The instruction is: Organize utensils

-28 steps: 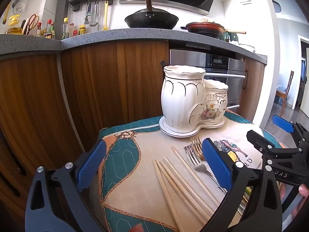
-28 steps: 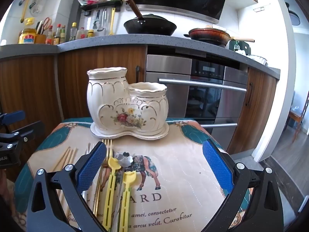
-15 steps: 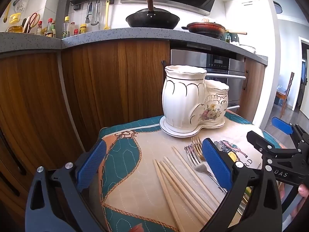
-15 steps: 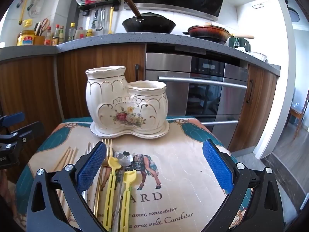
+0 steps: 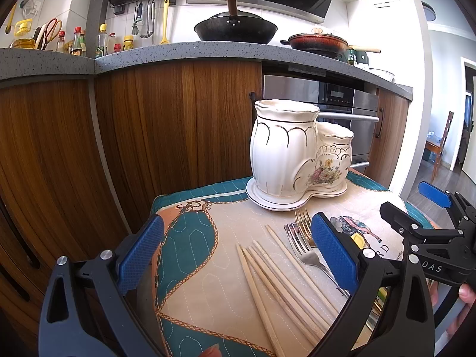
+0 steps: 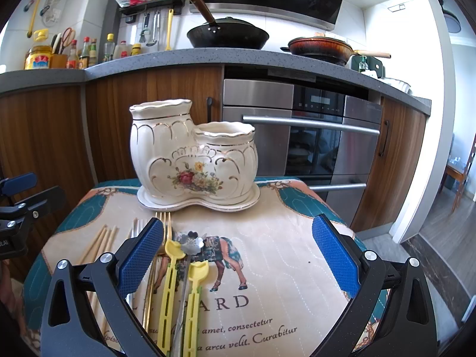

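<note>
A white ceramic two-pot utensil holder (image 5: 294, 154) (image 6: 190, 154) with gold trim and flowers stands on its saucer at the far side of a patterned cloth. Several wooden chopsticks (image 5: 276, 273) (image 6: 99, 242), silver and gold forks (image 5: 300, 238) (image 6: 162, 223), two yellow plastic utensils (image 6: 171, 270) and a flower-headed metal spoon (image 6: 192, 242) lie flat on the cloth. My left gripper (image 5: 235, 250) is open and empty above the chopsticks. My right gripper (image 6: 235, 250) is open and empty, its left finger (image 6: 139, 253) over the forks.
The cloth (image 6: 282, 238) covers a small table with edges close on all sides. Wooden cabinets (image 5: 178, 134) and a steel oven (image 6: 300, 136) stand just behind. A wok (image 6: 227, 34) and a pan (image 6: 319, 47) sit on the counter above.
Both grippers have shifted slightly; the holder sits a little lower in both views. Nothing was picked up and the utensils lie as before.
</note>
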{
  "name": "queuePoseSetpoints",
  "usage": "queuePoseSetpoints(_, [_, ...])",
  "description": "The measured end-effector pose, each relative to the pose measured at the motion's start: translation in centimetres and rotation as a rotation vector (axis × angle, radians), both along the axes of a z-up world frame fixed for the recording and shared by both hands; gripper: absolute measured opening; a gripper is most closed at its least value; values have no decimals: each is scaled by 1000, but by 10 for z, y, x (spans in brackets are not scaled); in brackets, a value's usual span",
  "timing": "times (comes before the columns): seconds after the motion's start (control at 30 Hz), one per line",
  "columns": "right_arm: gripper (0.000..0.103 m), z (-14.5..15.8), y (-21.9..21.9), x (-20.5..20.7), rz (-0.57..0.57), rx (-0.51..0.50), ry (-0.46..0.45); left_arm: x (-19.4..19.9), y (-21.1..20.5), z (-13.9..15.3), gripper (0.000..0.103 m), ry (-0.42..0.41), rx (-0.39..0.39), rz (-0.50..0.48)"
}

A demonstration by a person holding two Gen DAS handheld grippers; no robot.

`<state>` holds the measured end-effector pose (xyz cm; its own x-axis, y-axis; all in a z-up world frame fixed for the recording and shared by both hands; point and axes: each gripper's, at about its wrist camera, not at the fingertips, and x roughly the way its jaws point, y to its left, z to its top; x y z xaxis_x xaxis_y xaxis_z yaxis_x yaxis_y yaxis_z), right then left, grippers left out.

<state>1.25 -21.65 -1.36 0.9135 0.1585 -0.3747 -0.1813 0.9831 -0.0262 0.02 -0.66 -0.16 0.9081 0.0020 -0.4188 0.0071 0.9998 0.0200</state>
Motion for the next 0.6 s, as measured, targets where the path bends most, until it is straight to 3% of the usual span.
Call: queuePoseSetpoints(0.6, [99, -2, 1, 1, 0, -4, 4, 2, 8, 0, 98, 2, -11, -2])
